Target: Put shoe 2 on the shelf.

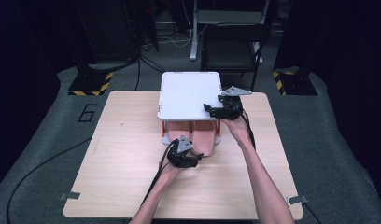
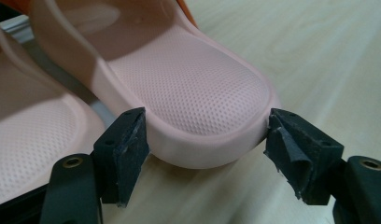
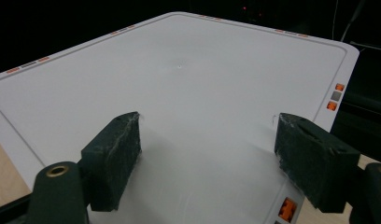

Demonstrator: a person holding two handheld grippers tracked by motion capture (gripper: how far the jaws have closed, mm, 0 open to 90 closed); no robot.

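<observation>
Left tongs [image 1: 196, 160] were spread wide around the rounded end of a pink slipper [image 2: 193, 93], one jaw on each side of it. The jaw on the right of the left gripper view looked to be touching the rim; on the other side I honestly couldn't tell if there was contact. Right tongs [image 1: 208, 109] were spread open too, resting over the near right part of a white lid [image 1: 188, 95], pinching nothing.

That lid sat on top of a low rack with orange legs [image 1: 162, 128], and it hid most of what was underneath. From the high view you could just see the ends of two slippers poking out the front; the second slipper [image 2: 25, 140] was cut off at the left edge of the left gripper view. Small orange and grey squares [image 3: 335, 95] ran along the lid's border, too small to read.

Light wood desk [image 1: 123, 163], with small metal clips [image 1: 69, 195] at its near corners. Grey floor around it had a "6" [image 1: 87, 112] marked on it, black cables [image 1: 34, 172] trailing across, and yellow-and-black striped bases [image 1: 90, 84] further back. Rest of the room was dark, with a chair-like frame [image 1: 233, 46] barely visible behind the desk.
</observation>
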